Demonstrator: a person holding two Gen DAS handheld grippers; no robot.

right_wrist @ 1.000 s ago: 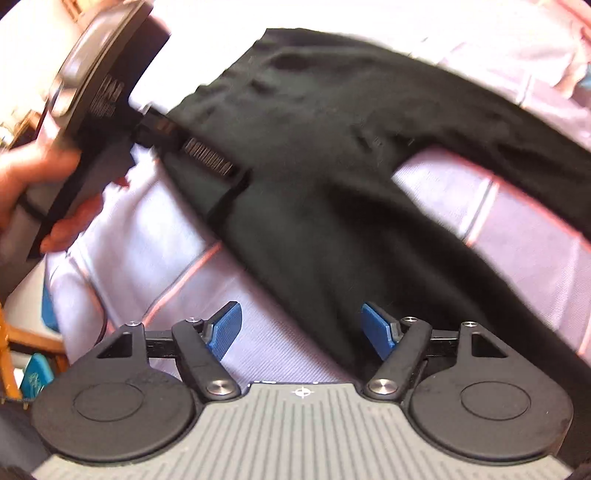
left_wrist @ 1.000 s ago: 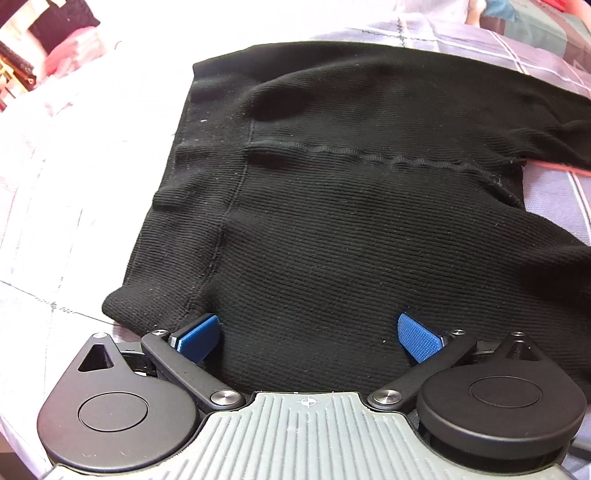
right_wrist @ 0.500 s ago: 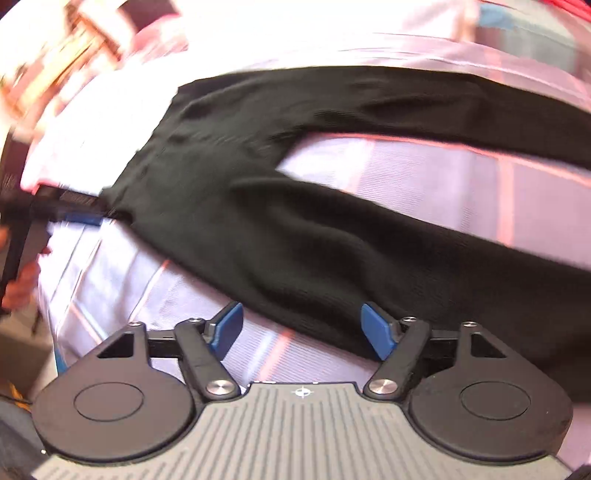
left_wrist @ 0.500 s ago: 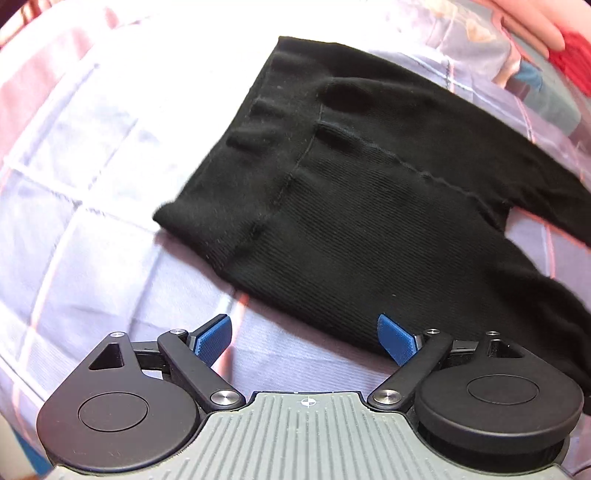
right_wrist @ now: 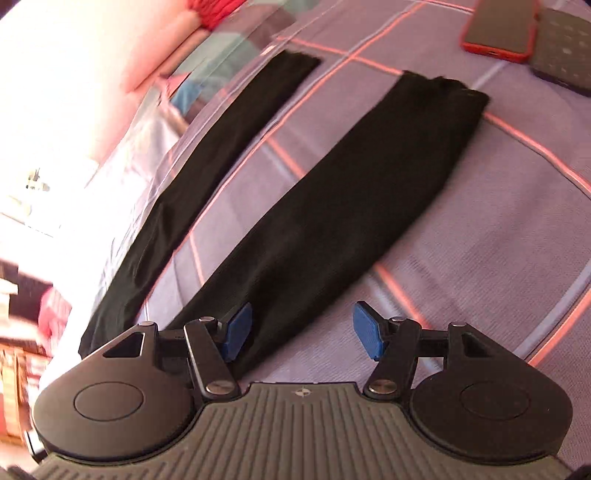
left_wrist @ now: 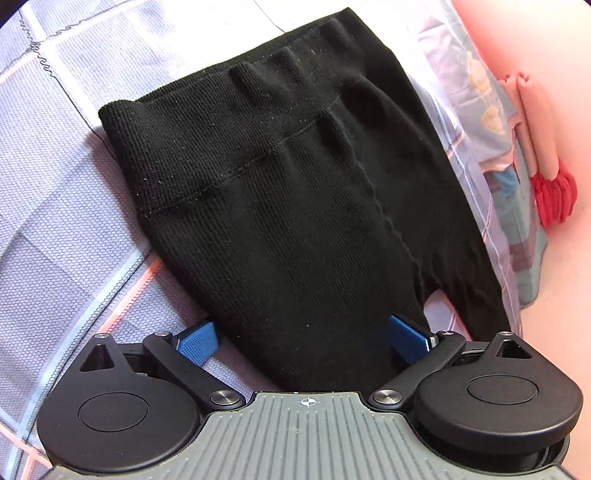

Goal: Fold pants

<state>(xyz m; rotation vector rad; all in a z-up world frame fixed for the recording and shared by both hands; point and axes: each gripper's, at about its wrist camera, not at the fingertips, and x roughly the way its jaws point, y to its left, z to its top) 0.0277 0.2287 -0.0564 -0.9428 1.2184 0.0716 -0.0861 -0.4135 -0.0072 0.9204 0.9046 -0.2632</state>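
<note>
Black ribbed pants lie flat on a checked purple bedsheet. The left wrist view shows the waistband and seat (left_wrist: pixel 280 192). The right wrist view shows both legs spread apart, the near leg (right_wrist: pixel 351 206) and the far leg (right_wrist: pixel 207 173). My left gripper (left_wrist: pixel 306 341) is open, low over the upper thigh of the pants, holding nothing. My right gripper (right_wrist: pixel 301 328) is open, its left finger over the near leg's edge, holding nothing.
A red-cased phone (right_wrist: pixel 498 29) and a dark patterned case (right_wrist: pixel 561 51) lie on the sheet beyond the near leg's cuff. A pillow or folded bedding with a red tassel (left_wrist: pixel 554 199) lies beside the waistband, at the bed's far side.
Both grippers have swung around. The left now looks up the pants from the thigh toward the waistband. The right has turned from the waist area to look along both legs.
</note>
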